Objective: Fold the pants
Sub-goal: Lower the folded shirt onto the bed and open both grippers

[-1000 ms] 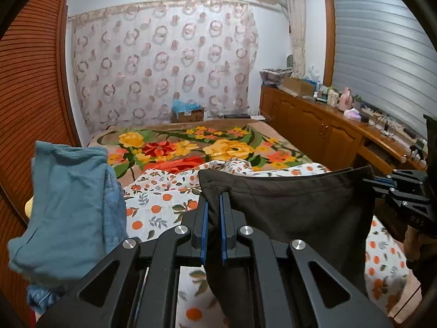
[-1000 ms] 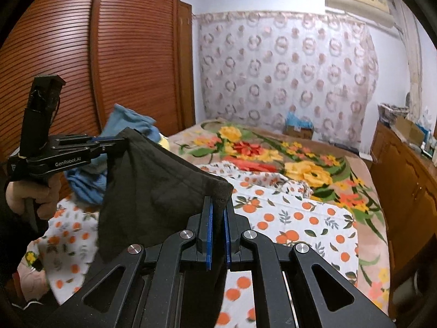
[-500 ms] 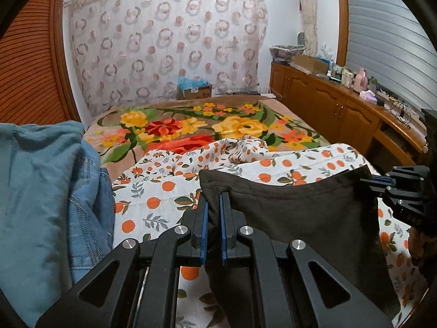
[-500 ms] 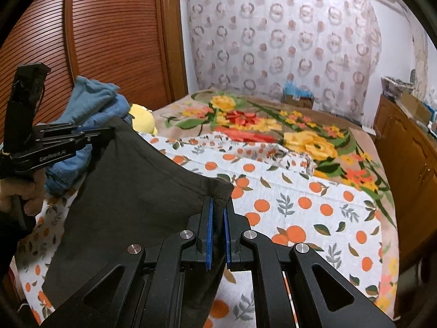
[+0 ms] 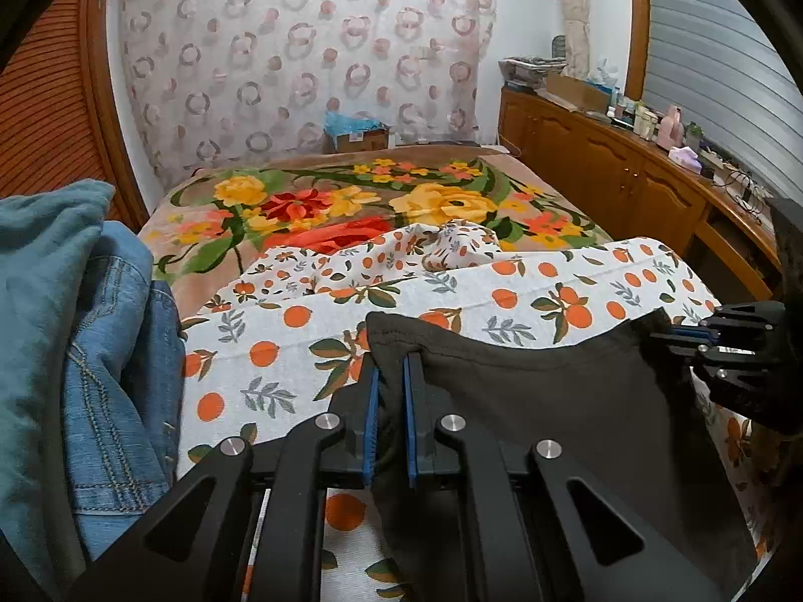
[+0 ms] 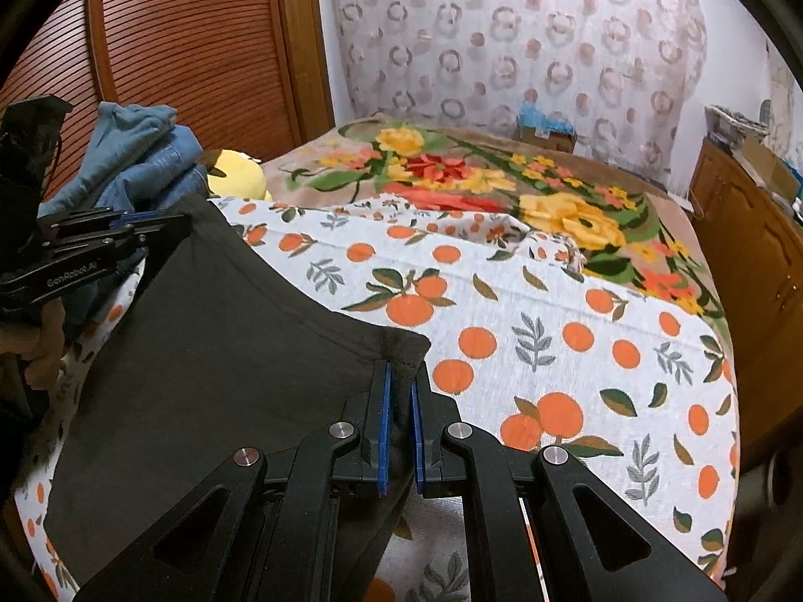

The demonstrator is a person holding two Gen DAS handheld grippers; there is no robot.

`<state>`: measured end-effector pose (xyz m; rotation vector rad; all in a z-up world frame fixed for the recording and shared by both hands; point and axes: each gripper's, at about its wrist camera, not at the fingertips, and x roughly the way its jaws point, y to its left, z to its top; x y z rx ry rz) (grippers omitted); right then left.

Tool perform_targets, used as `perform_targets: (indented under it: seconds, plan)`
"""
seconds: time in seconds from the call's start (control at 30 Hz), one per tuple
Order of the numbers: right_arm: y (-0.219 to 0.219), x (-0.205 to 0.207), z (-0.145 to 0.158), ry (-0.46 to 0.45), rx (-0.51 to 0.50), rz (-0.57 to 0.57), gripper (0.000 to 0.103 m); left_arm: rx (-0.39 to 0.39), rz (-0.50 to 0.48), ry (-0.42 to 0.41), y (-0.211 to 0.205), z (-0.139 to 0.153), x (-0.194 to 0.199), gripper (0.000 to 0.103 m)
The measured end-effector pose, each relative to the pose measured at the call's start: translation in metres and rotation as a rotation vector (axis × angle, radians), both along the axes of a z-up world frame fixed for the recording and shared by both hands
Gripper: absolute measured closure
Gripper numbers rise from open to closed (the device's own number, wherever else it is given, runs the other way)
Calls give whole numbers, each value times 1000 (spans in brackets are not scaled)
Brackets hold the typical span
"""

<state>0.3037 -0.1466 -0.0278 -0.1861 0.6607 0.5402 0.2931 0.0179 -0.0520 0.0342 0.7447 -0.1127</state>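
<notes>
1. Over the bed's orange-print sheet (image 5: 301, 331), my left tool (image 5: 390, 381) is clamped tight on one top corner of the dark pants (image 5: 542, 401).
2. My right tool (image 6: 399, 391) pinches the other corner, the edge stretched between them.
3. A denim pile (image 5: 115, 351) lies on my left.
</notes>
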Motion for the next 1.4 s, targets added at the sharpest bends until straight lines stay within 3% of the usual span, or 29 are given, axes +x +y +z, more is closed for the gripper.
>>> perform_targets:
  seconds: [0.13,0.23,0.33,0.4,0.47,0.6,0.97,1.4]
  plan:
    - [0,2,-2,6,-1,-1,96,-3,4,10,1,0,0,91]
    - [-1,3,-5,8,-1,-4,96,-5,10,8,2,3,-1,83]
    - [-4,6,-9,15,4,-7,96,-7,3,2,2,4,-3,70]
    - [-5,6,-8,19,10,-11,96,-11,-8,1,1,5,-6,56]
    - [-6,3,-6,13,16,-14,89,-17,-22,0,0,6,-12,50]
    - [-11,-10,3,-12,36,-25,82,-32,-33,5,-2,5,-23,27]
    - [-28,-78,10,-57,69,-50,60,-17,-53,2,-13,9,-76,26]
    - [-42,-169,-9,-39,73,-61,59,-37,-71,32,-17,-7,-148,26]
